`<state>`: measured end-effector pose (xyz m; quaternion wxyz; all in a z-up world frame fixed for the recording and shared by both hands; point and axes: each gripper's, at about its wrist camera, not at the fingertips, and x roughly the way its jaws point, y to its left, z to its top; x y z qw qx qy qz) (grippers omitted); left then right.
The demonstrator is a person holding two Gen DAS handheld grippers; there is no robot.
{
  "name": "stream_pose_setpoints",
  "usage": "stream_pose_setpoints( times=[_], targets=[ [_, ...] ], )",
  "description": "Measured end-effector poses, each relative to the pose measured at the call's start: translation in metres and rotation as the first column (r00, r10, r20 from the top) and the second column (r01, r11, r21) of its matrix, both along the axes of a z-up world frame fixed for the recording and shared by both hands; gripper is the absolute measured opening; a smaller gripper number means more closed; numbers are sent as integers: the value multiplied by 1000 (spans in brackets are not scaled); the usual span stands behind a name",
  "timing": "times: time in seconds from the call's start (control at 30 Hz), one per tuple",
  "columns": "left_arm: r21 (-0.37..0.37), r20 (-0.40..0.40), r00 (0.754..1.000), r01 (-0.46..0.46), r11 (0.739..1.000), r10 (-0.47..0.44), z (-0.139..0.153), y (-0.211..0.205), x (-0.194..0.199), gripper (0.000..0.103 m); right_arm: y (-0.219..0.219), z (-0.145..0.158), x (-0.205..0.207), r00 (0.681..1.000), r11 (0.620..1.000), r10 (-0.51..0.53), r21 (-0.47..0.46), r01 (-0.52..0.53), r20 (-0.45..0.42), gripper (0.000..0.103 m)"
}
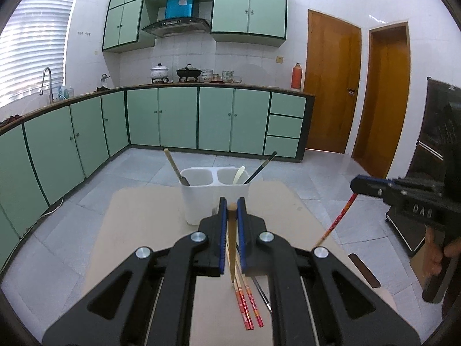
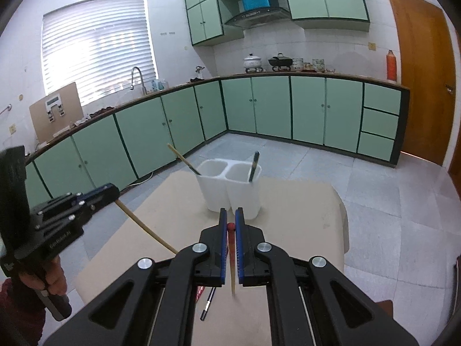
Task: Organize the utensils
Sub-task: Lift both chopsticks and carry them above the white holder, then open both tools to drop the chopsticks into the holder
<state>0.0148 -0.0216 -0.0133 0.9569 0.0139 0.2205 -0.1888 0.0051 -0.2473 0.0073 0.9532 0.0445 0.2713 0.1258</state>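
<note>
Green kitchen cabinets (image 1: 161,121) behind, my left claw (image 1: 232,210) grips a wooden chopstick (image 1: 232,248), my right claw (image 2: 231,225) a red-topped chopstick (image 2: 232,265), near the white holder (image 1: 214,199).

Pale green cabinets (image 2: 308,106) run along two white-tiled walls (image 1: 184,54). Above them hangs a range hood (image 1: 176,26), flanked by matching wall cupboards (image 1: 247,8). Left of the hood, daylight glows through a blinded window (image 2: 98,46). Right of it stand wooden doors (image 1: 331,83). Grey floor tiles (image 1: 325,173).

chopstick tips (image 1: 232,281) blurred, holder's (image 1: 214,199) base hidden by jaws
</note>
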Motion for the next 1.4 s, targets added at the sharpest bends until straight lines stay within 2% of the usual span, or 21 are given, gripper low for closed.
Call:
stream_pose_setpoints(
  times=[0.3, 0.53, 0.9, 1.13, 1.4],
  targets=[
    [-13, 43, 999, 2, 1000, -1, 22, 4, 2, 6, 9, 32, 13, 997, 999, 50, -24, -48, 61, 5],
    [-40, 132, 991, -17, 999, 22, 53, 8, 12, 6, 10, 66, 39, 988, 999, 54, -6, -54, 148, 5],
    [-75, 273, 959, -57, 996, 76, 105, -6, 75, 6, 17, 119, 114, 958, 1000, 24, 0, -25, 284, 5],
    [-63, 283, 954, -88, 994, 102, 94, -22, 138, 6, 18, 103, 172, 958, 1000, -14, -10, 18, 287, 5],
    [-52, 188, 975, -106, 993, 114, 52, -26, 192, 6, 20, 54, 210, 978, 999, -25, -20, 30, 205, 5]
  ],
)
